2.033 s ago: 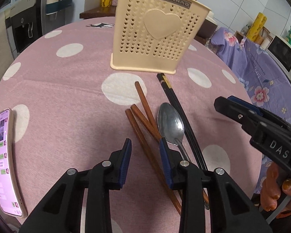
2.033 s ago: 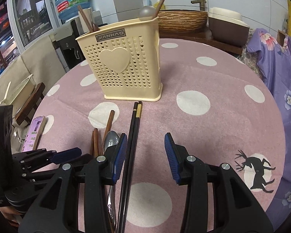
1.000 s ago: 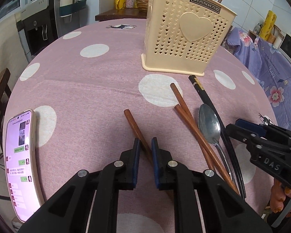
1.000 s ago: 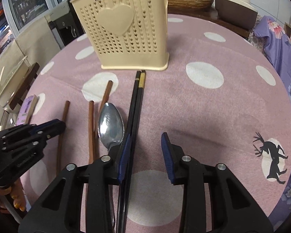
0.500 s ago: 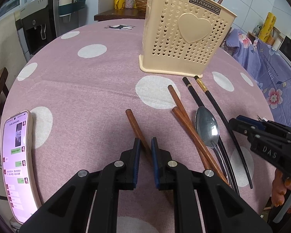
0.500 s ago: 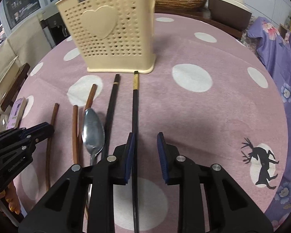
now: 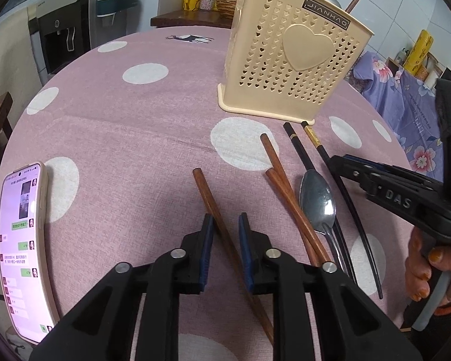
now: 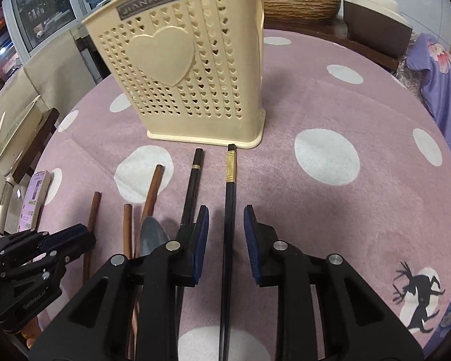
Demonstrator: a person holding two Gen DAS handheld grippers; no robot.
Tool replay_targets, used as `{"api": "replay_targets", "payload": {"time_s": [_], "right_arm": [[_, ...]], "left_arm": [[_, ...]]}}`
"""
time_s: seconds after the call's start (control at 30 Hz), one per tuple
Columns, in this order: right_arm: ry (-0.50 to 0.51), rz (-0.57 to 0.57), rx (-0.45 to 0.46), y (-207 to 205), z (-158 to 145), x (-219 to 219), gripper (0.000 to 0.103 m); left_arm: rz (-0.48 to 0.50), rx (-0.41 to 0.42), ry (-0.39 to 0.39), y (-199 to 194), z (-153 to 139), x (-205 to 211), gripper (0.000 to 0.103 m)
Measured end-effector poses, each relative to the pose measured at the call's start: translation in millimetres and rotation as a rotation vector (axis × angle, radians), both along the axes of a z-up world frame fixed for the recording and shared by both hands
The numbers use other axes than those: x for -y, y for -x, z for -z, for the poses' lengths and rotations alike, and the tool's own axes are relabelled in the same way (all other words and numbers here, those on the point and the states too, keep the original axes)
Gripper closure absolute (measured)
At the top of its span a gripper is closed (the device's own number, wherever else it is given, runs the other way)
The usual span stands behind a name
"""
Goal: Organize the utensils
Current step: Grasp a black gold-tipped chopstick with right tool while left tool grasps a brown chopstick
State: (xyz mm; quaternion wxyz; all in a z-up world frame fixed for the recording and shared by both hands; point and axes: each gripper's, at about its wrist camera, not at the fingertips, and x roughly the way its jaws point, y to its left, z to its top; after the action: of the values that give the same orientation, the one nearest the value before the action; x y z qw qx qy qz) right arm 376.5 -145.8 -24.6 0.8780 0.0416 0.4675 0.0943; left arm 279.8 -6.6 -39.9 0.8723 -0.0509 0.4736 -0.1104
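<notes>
Left wrist view: my left gripper point(image 7: 225, 228) tilts down over the pink spotted tablecloth point(image 7: 120, 126). Its jaws are opening, with one brown chopstick point(image 7: 207, 192) lying loose between the pads. Two more brown chopsticks point(image 7: 285, 186) cross beside a single spoon point(image 7: 317, 198), then two black chopsticks point(image 7: 324, 153), all flat in front of the cream holder point(image 7: 291, 60). Only this view shows the lit phone point(image 7: 21, 240) fully, and the person's hand point(image 7: 427, 258) gripping the right gripper's handle.

Right wrist view: my right gripper point(image 8: 227, 234) also points downward, jaws slightly apart around one black chopstick point(image 8: 230, 198) without pressing it. The other black chopstick point(image 8: 192, 186) lies just left. Only here shows a deer print point(image 8: 418, 294) near me.
</notes>
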Motion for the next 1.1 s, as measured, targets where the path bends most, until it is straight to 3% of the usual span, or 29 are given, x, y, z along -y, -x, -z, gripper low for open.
{"api": "replay_targets", "payload": {"time_s": [0.07,0.3,0.47,0.57,0.67,0.8,1.1], "right_arm": [[0.007,-0.005,-0.01,-5,3,0,0.078],[0.049,-0.024,-0.004,-18,7,-10,0.078],[0.063,-0.026,0.004,-31,8,-15,0.08],[0.099,-0.029,0.025,-35,9,-18,0.088],[0.114,-0.028,0.033,-36,9,-18,0.094],[0.116,-0.033,0.038,-34,9,-17,0.095],[0.061,-0.023,0.085,-13,-9,-8,0.095]], "left_arm": [[-0.008,0.003,-0.001,-1,0,1,0.071],[-0.028,0.021,-0.039,-13,0,6,0.071],[-0.042,0.035,-0.078,-23,1,8,0.083],[-0.05,0.037,-0.088,-28,1,6,0.091],[-0.055,0.042,-0.09,-29,1,6,0.092],[-0.063,0.061,-0.113,-28,2,11,0.094],[-0.066,0.095,-0.082,-25,-12,10,0.095]]}}
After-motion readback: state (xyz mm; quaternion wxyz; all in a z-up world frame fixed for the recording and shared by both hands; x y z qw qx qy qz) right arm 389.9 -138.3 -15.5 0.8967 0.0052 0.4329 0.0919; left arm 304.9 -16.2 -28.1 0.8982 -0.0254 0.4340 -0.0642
